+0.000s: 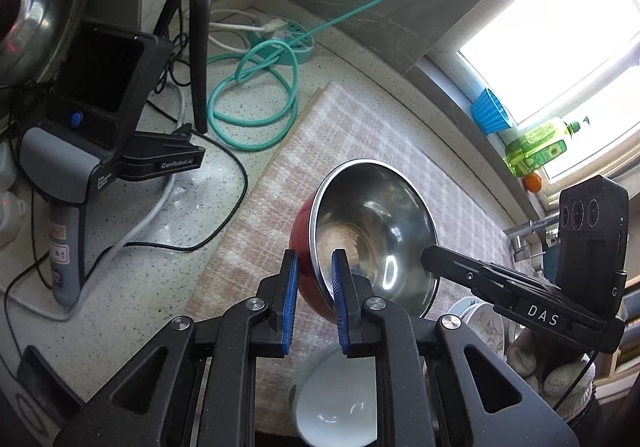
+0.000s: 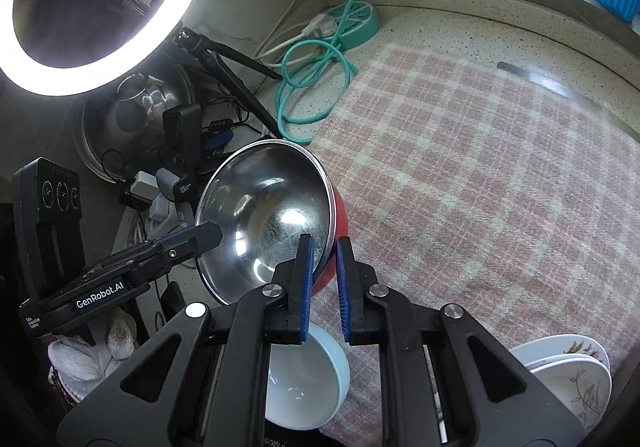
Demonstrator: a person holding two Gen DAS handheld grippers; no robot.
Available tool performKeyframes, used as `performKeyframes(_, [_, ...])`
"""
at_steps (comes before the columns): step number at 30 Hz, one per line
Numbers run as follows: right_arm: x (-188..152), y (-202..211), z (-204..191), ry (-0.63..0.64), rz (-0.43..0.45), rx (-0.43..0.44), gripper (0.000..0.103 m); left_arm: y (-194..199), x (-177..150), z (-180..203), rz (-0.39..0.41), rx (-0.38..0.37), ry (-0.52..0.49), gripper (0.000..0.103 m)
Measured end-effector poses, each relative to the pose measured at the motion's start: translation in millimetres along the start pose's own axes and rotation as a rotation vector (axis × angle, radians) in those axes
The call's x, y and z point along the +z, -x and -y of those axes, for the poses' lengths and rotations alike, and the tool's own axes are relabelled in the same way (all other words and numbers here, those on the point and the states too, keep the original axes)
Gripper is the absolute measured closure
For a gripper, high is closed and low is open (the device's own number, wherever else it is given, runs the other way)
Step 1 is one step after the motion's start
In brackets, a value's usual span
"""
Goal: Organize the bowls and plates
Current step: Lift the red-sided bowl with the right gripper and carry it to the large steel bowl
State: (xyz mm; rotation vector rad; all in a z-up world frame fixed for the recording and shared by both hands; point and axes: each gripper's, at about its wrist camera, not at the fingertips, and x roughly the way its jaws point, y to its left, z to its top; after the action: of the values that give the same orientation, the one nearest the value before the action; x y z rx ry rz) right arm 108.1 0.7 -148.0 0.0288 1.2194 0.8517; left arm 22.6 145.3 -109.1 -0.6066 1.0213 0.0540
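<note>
Left wrist: red bowl [image 1: 372,231], steel-lined, tilted; shiny, scuffed inside.

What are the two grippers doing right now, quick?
Left gripper: closed on the rim of the red steel bowl.
Right gripper: closed on the same bowl's opposite rim.
</note>
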Motion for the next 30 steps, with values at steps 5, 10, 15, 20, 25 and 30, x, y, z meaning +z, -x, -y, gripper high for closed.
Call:
performKeyframes(5, [-5, 28, 6, -0.006, 0.039, 0.002, 0.091, 7, 0, 20, 0.011, -0.03, -0.031, 0.088])
performKeyframes(10, [-13, 56, 16, -0.022, 0.074, -0.005, 0.091, 10, -3, 44, 0.017, -0.049, -0.082, 0.088])
performKeyframes(15, [-25, 87, 31, -0.047, 0.115, -0.017, 0.091, 9, -4, 70, 0.01, -0.083, -0.124, 0.088])
performKeyframes(20, [-40, 117, 54, -0.094, 0.156, -0.042, 0.091, 1, -6, 104, -0.011, -0.121, -0.183, 0.088])
performKeyframes(25, [-58, 149, 80, -0.141, 0.192, -0.077, 0.091, -13, -12, 138, -0.041, -0.168, -0.238, 0.088])
performKeyframes(30, [-80, 176, 113, -0.204, 0.221, -0.112, 0.091, -29, -24, 174, -0.079, -0.209, -0.298, 0.088])
